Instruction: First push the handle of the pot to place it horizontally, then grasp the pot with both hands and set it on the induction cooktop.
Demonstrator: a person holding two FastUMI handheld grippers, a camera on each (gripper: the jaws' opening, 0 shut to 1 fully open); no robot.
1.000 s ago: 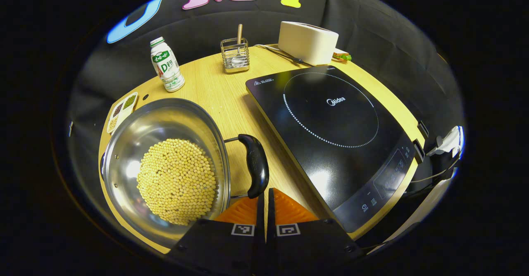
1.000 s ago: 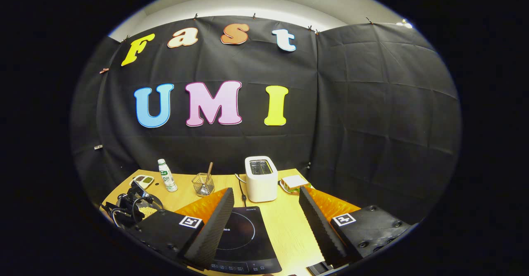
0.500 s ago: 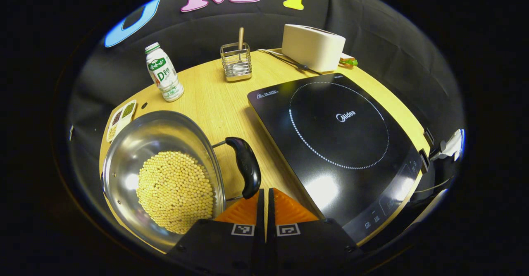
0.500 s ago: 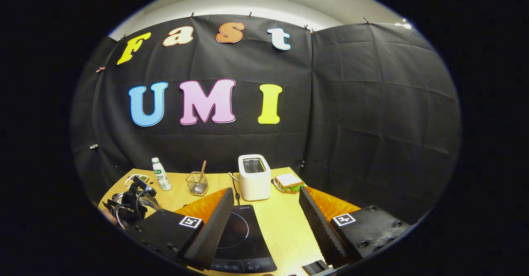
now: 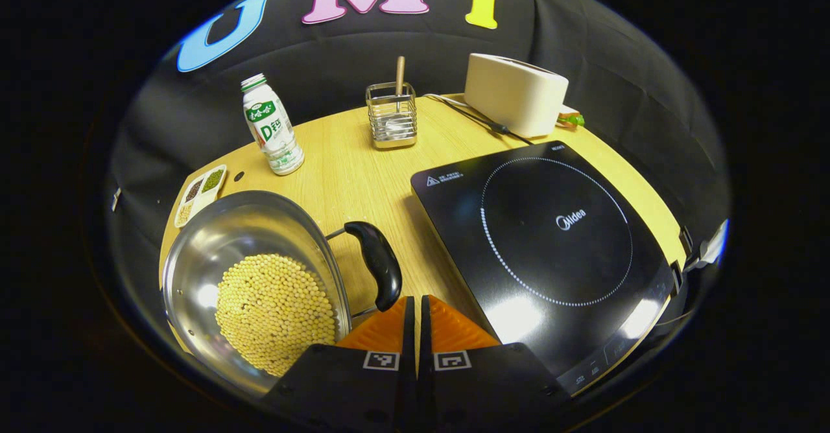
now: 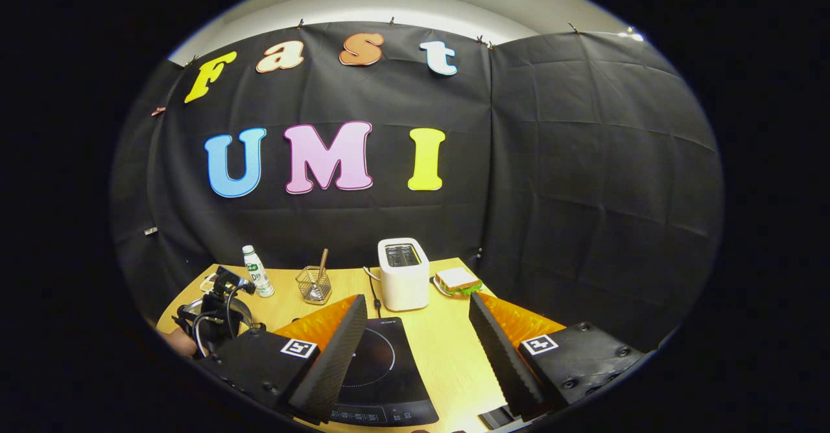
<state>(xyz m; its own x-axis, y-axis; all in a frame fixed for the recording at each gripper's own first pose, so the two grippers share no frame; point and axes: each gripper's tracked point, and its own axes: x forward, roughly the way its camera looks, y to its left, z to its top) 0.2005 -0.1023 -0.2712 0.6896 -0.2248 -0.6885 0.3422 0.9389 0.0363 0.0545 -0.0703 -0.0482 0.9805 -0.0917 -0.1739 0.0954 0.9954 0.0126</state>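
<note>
In the left gripper view a steel pot (image 5: 194,258) holding yellow beans (image 5: 275,313) sits at the table's left. Its black side handle (image 5: 376,264) lies level, sticking out toward the black induction cooktop (image 5: 551,245) on the right. My left gripper (image 5: 415,303) is shut with nothing in it, its tips just beside the handle's near end. In the right gripper view my right gripper (image 6: 416,298) is open and empty, held above the cooktop (image 6: 382,368). The pot rim (image 6: 188,308) peeks out at far left behind the left gripper's housing (image 6: 217,310).
A white bottle (image 5: 272,125), a wire holder (image 5: 391,115) and a white toaster (image 5: 515,93) with its cord stand along the table's back. A small tray of beans (image 5: 200,187) lies beyond the pot. A sandwich (image 6: 457,280) sits right of the toaster (image 6: 403,274).
My left gripper has drawn back a little and tilted up, so pot, handle and cooktop sit lower and smaller in its view. The right gripper barely drifted and stays open.
</note>
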